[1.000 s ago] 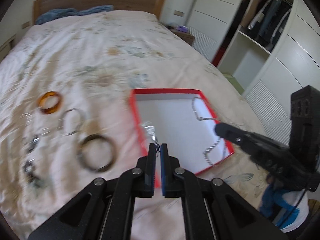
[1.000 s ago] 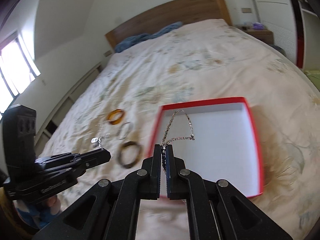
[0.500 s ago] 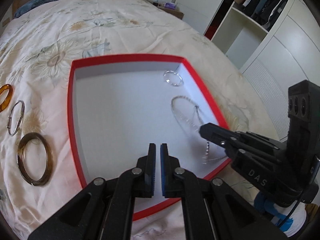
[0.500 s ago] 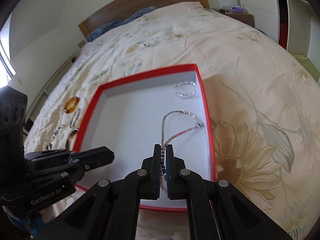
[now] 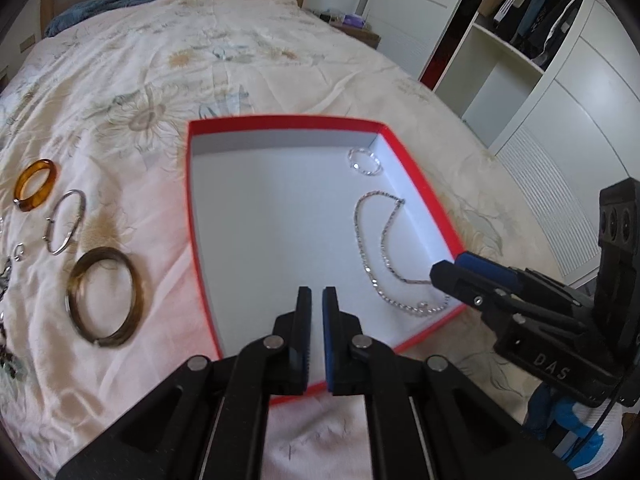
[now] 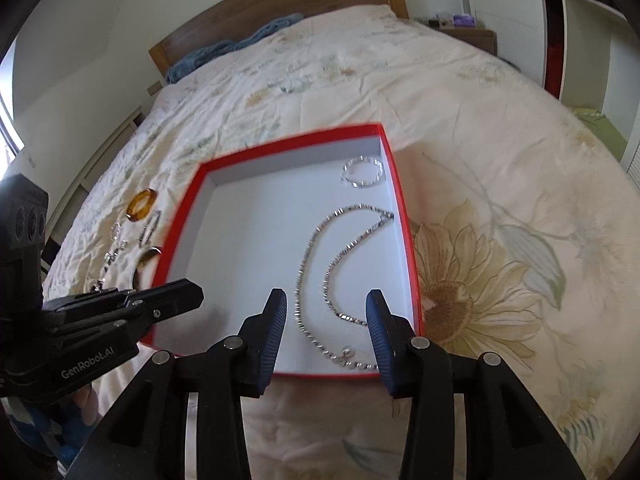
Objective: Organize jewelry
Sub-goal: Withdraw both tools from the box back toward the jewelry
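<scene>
The red box (image 6: 404,216) lay on the bed (image 6: 500,128). Inside it, the silver necklace (image 6: 320,272) curled along its right wall, a small silver bracelet (image 6: 362,172) in its far right corner. Over the box's near edge, the right gripper (image 6: 326,308) held its fingers apart, empty; the left gripper (image 5: 317,300) had its fingers nearly together, empty. Left of the box lay an amber bangle (image 5: 35,185), a thin silver bangle (image 5: 66,222) and a dark bangle (image 5: 105,297).

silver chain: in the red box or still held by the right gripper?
In the box. The silver chain lies loose on the white floor of the red box; the right gripper has its jaws spread wide, touching nothing.
</scene>
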`<state>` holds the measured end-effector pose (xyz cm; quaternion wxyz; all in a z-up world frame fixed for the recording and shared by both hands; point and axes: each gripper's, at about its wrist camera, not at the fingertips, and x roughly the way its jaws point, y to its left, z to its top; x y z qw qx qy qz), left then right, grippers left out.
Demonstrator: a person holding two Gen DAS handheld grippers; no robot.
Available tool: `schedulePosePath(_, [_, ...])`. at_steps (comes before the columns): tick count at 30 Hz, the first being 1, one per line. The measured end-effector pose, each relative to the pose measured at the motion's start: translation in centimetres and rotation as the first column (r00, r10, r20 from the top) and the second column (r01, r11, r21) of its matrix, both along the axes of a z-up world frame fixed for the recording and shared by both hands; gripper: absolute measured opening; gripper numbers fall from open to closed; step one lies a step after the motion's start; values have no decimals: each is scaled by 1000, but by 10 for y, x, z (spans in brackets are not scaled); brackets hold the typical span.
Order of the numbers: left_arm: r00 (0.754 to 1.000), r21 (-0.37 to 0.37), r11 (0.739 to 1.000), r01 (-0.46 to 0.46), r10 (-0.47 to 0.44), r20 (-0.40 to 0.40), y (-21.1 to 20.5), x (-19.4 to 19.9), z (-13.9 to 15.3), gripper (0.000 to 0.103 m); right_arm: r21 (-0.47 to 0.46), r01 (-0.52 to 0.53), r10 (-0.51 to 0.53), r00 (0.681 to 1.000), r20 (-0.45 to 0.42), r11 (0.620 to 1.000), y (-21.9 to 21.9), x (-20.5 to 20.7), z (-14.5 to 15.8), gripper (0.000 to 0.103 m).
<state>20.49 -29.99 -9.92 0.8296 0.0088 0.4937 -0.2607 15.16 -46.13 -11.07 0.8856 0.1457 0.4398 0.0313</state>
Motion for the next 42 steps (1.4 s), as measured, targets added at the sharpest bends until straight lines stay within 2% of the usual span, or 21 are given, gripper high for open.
schedulePosePath(4, [999,0,1000,-18,18,36,15,-17,16,5,0,9,-9,1000,30,1000,7,-15,20,41])
schedulePosePath(8, [999,25,999,-22,21,38,36,-35,30,5,0,3,-3,998,70,1000,21,-37,45,41])
schedulePosePath(13, [996,39,997,-62,59,59,80,-64,50,6,1,-24,23,993,118,1000,45,-61,74,41])
schedulePosePath(18, [988,35,991,-126,123,90,131,-93,69,20,12,-56,53,983,173,998,73,-85,100,41])
schedulePosePath(22, [975,17,982,-190,187,117,175,-114,82,21,6,-102,99,974,203,995,101,-105,117,41])
schedulePosePath(26, [953,2,964,-268,264,148,223,-133,90,24,-10,-139,138,965,223,990,129,-122,131,43])
schedulePosePath(28, [936,-8,949,-314,311,167,249,-143,93,26,-22,-151,152,961,230,988,143,-128,137,49])
schedulePosePath(34, [885,-15,903,-430,425,189,318,-165,91,26,-36,-198,201,952,231,980,176,-137,144,49])
schedulePosePath(38, [860,-23,875,-484,481,170,342,-168,82,26,-48,-245,249,944,217,968,194,-133,139,49])
schedulePosePath(42, [856,-26,867,-498,496,147,348,-160,73,26,-47,-291,294,938,185,956,209,-119,126,49])
